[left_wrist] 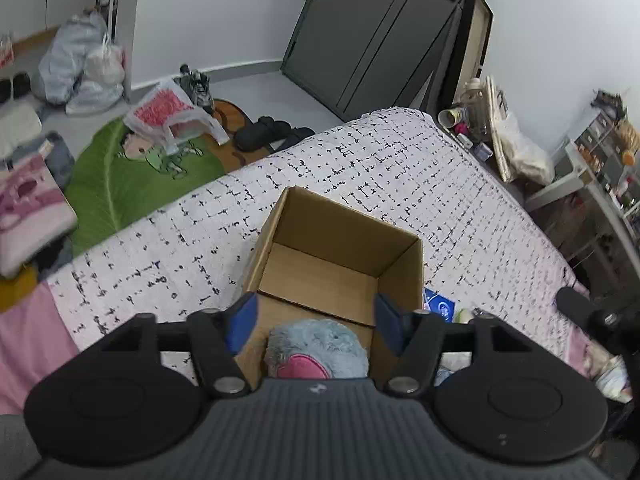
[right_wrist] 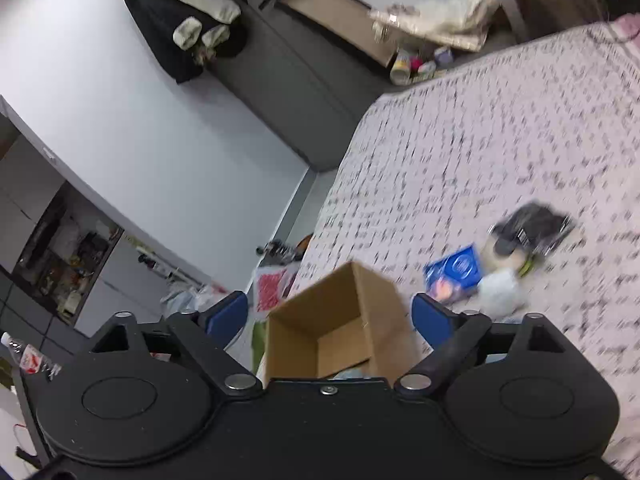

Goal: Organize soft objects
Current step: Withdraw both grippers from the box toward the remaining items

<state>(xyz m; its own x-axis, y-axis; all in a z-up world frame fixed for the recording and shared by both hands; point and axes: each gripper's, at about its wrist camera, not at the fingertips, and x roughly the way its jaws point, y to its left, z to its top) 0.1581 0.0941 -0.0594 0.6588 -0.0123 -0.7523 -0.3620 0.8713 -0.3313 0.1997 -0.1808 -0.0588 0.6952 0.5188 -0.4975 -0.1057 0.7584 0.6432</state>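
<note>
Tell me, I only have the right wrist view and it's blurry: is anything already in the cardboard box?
Observer: Yes. In the left wrist view a fluffy blue plush toy with a pink patch lies at the near end of the cardboard box.
Operator: Is the left gripper holding it?
Observer: No. The left gripper is open above the box, its fingers clear of the toy.
Operator: Is there anything on the floor beyond the bed?
Observer: A green leaf-shaped mat lies there, with a pink and white plastic bag at its far edge.
</note>
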